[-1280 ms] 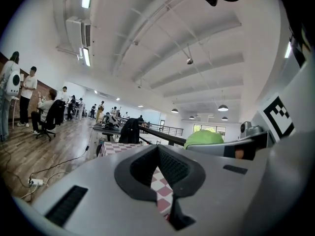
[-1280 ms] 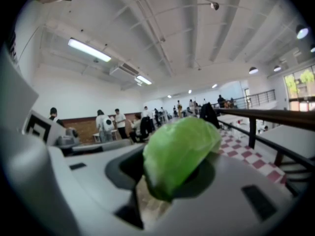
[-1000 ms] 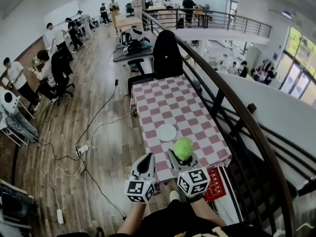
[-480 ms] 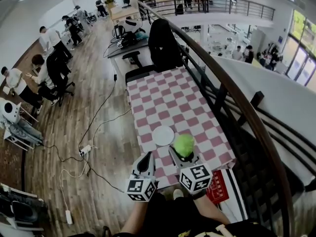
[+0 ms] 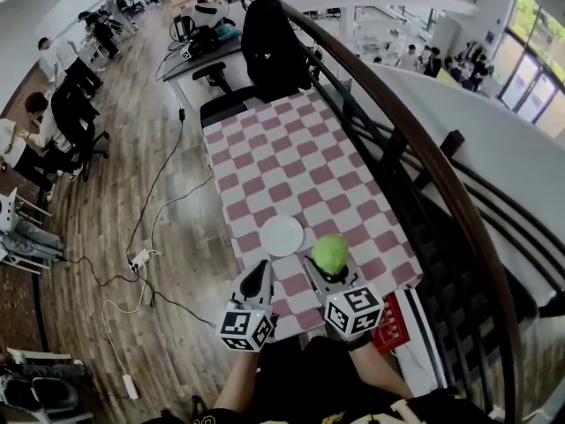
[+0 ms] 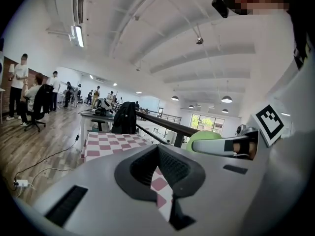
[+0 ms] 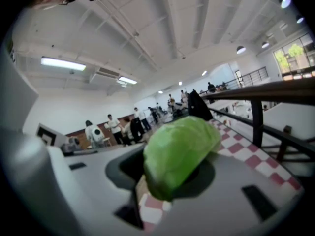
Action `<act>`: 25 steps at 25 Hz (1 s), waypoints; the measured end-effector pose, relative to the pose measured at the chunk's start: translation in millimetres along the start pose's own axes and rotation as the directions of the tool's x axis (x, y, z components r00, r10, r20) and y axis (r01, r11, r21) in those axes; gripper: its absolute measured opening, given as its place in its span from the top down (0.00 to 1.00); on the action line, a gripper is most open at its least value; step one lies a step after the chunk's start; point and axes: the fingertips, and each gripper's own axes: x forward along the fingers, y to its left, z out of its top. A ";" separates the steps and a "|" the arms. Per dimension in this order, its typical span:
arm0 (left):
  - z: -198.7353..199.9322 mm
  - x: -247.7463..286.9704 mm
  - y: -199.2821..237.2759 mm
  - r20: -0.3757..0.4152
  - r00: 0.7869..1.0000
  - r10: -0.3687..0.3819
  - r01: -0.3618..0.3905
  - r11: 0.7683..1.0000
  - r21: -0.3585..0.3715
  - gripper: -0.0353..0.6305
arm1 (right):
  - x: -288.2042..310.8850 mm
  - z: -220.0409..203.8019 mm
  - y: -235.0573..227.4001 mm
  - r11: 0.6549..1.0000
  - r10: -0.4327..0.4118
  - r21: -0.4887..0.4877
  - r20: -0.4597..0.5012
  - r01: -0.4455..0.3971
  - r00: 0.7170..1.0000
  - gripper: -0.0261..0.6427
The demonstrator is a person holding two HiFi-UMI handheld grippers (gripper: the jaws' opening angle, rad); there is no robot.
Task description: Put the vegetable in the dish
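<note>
A: Your right gripper [image 5: 332, 266], status?
B: Gripping the green vegetable [image 5: 331, 250], lower centre of the head view, against the checkered table [image 5: 291, 162].
A: And the dish [image 5: 282, 235]?
B: On the table, just upper-left of the vegetable, apart from it. Your left gripper [image 5: 258, 279] has its jaws together.

Dish [image 5: 282, 235] on table [image 5: 291, 157], left of vegetable [image 5: 331, 253]

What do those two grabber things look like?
Both the left gripper and right gripper have smooth light-grey shells with dark, ridged jaws. Each carries a white cube printed with black square markers.
</note>
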 end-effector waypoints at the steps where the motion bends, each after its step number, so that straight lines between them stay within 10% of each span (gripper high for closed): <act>1: -2.0 5.1 2.9 -0.012 1.000 -0.013 0.013 1.000 -0.004 0.92 | 3.6 -3.4 -3.3 1.000 -0.006 0.012 -0.012 0.006 1.000 0.73; 16: -70.4 47.7 54.8 -0.192 0.971 -0.142 0.127 0.988 -0.086 0.92 | 67.6 -71.6 -21.4 0.975 0.065 0.218 -0.142 -0.033 0.988 0.73; 25: -75.0 62.5 60.4 -0.237 0.895 -0.379 0.384 0.923 -0.022 0.91 | 96.6 -65.5 -8.9 0.806 0.385 0.470 0.045 -0.359 0.922 0.73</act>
